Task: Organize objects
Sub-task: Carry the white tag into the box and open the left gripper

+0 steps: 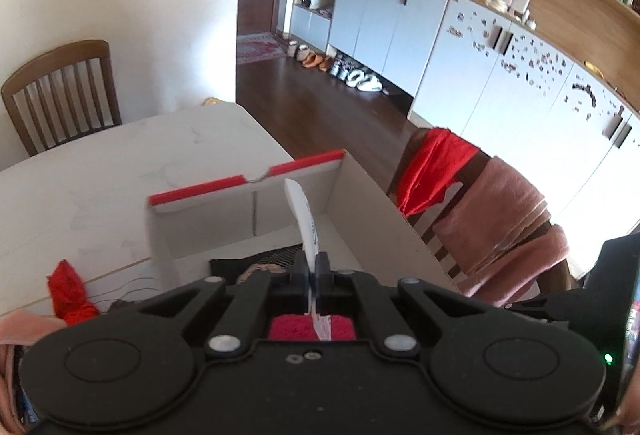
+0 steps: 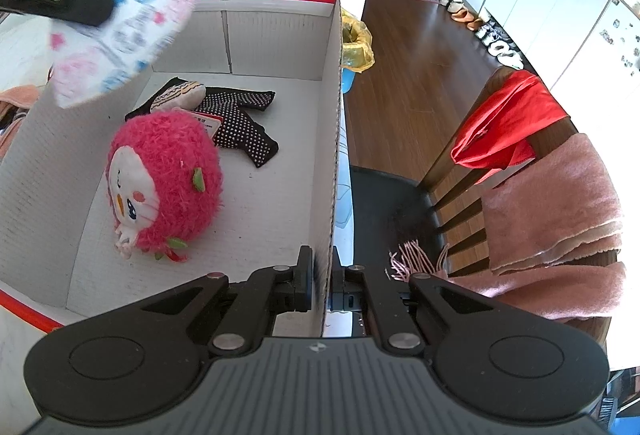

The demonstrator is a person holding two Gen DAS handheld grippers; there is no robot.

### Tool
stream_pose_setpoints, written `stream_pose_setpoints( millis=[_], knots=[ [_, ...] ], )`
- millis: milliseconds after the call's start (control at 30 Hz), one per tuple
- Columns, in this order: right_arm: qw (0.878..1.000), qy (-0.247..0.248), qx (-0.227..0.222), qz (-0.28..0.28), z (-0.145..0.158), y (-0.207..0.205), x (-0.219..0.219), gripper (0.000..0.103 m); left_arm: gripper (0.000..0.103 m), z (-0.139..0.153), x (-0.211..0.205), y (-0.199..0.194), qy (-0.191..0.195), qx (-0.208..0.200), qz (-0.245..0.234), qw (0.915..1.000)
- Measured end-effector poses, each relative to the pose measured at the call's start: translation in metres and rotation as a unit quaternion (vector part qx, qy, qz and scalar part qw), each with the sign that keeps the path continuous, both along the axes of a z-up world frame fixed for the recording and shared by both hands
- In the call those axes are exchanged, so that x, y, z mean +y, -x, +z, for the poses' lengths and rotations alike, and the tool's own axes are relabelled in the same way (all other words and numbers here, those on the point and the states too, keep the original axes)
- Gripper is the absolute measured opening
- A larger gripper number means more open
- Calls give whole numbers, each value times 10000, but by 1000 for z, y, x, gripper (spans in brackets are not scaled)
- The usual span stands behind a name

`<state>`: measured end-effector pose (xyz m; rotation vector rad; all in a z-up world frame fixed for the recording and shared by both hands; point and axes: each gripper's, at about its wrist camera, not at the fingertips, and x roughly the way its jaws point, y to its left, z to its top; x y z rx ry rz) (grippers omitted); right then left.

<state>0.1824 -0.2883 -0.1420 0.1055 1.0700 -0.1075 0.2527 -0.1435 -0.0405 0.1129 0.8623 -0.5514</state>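
A white cardboard box (image 2: 332, 139) with a red rim stands on the white table. Inside lie a pink fluffy plush toy (image 2: 168, 179) and a black dotted sock (image 2: 248, 131). My left gripper (image 1: 315, 267) is shut on a flat white printed pack (image 1: 306, 219), held edge-on above the box; in the right wrist view the pack (image 2: 120, 31) hangs over the box's far left corner. My right gripper (image 2: 322, 275) is shut on the box's right wall near its front corner.
A wooden chair (image 2: 500, 163) draped with a red cloth and a pink scarf stands right of the table. Another chair (image 1: 60, 91) stands at the far side. A red cloth (image 1: 68, 291) lies on the table left of the box. Cabinets line the far wall.
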Motion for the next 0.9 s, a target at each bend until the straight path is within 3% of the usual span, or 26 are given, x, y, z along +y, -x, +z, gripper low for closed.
stream_pose_setpoints(
  millis=[333, 700, 900],
  knots=[
    [10000, -76, 14, 37, -3, 1, -2, 5, 1, -34, -41, -16, -425, 293, -332, 9981],
    [9998, -167, 73, 110, -7, 0, -5, 5, 2, -60, -54, -33, -882, 680, -441, 9928],
    [9997, -181, 88, 141, -8, 0, -6, 5, 11, -67, -47, -38, -929, 841, -357, 9915]
  ],
)
